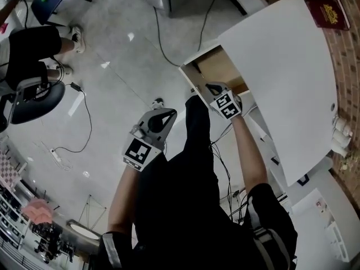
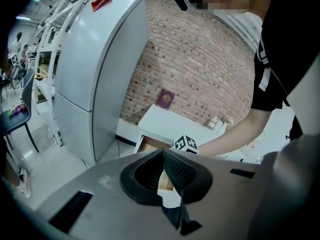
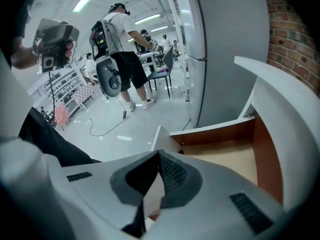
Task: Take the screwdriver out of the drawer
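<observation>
Pale-brown wood lines the open drawer, which is drawn out from under the white curved tabletop so that its inside can be reached from above. The right gripper, grey with a black-and-white marker cube, is held at the drawer's near edge and pointed into it, presumably as the tool meant for the pick. Its jaws are seen pressed together at the tips with nothing between them, so they would have to be parted before anything could be gripped. The left gripper, of the same make, is held well apart from the drawer over the pale floor, probably to be kept out of the way. Its jaws are likewise closed tip to tip on nothing. The screwdriver is not made out in any view. Only bare drawer floor is shown in the right gripper view, where the rest is covered by the gripper's own body. In the head view much of the drawer is covered by the tabletop and the right gripper, so the tool is judged to lie in a hidden part. A small dark mark near one corner of the drawer in the head view is too small to be named. A dark-red booklet is seen lying at the far corner of the tabletop, apart from the work.
</observation>
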Demonstrator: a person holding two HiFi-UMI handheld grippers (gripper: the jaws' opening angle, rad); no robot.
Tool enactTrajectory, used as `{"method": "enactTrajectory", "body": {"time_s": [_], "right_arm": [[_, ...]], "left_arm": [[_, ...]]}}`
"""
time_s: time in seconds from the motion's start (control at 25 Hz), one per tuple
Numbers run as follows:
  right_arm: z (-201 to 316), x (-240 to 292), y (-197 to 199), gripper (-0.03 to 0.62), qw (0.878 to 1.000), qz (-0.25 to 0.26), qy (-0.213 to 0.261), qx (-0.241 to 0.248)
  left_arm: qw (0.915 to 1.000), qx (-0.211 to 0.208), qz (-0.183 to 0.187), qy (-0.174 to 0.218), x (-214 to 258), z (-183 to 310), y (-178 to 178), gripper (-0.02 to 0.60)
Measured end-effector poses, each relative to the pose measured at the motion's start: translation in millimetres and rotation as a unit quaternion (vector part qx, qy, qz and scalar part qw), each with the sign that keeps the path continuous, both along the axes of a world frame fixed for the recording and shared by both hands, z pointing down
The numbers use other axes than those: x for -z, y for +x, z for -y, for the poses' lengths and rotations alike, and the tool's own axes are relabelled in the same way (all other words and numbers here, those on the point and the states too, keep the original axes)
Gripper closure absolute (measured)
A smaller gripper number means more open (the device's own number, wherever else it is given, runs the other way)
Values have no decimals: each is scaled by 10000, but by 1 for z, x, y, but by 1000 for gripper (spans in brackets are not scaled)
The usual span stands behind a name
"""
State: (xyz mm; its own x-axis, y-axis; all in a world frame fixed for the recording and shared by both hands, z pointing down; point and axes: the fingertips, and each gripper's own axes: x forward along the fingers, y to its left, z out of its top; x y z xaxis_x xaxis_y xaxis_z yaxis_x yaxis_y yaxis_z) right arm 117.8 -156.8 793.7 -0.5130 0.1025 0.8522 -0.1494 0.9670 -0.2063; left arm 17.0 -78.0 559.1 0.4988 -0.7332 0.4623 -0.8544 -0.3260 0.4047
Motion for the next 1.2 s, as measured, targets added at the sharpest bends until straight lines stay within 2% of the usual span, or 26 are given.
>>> {"method": "enactTrajectory", "body": {"time_s": [0.24, 0.48, 0.64, 0.76, 0.96, 1.2], "right_arm": [[9, -46, -7, 539, 9996, -186, -162, 106], [15, -80, -10, 538, 9985, -376, -122, 377], [17, -98, -13, 539, 9980, -457, -182, 400], [20, -114, -17, 539, 9972, -539, -253, 454], [28, -144, -29, 539, 9968, -601, -452, 278], [42, -180, -33, 538, 9940, -902, -626, 24]], "left_arm": [[10000, 3, -39, -91, -31, 0, -3, 565], [9996, 287, -18, -52, -50, 13, -15, 565], [9997, 214, 72, -98, -62, 12, -15, 565], [9992, 334, 32, -196, -74, 8, -18, 565], [9982, 466, -97, -361, -90, 2, -21, 565], [9978, 474, -242, -401, -106, -1, -20, 565]]}}
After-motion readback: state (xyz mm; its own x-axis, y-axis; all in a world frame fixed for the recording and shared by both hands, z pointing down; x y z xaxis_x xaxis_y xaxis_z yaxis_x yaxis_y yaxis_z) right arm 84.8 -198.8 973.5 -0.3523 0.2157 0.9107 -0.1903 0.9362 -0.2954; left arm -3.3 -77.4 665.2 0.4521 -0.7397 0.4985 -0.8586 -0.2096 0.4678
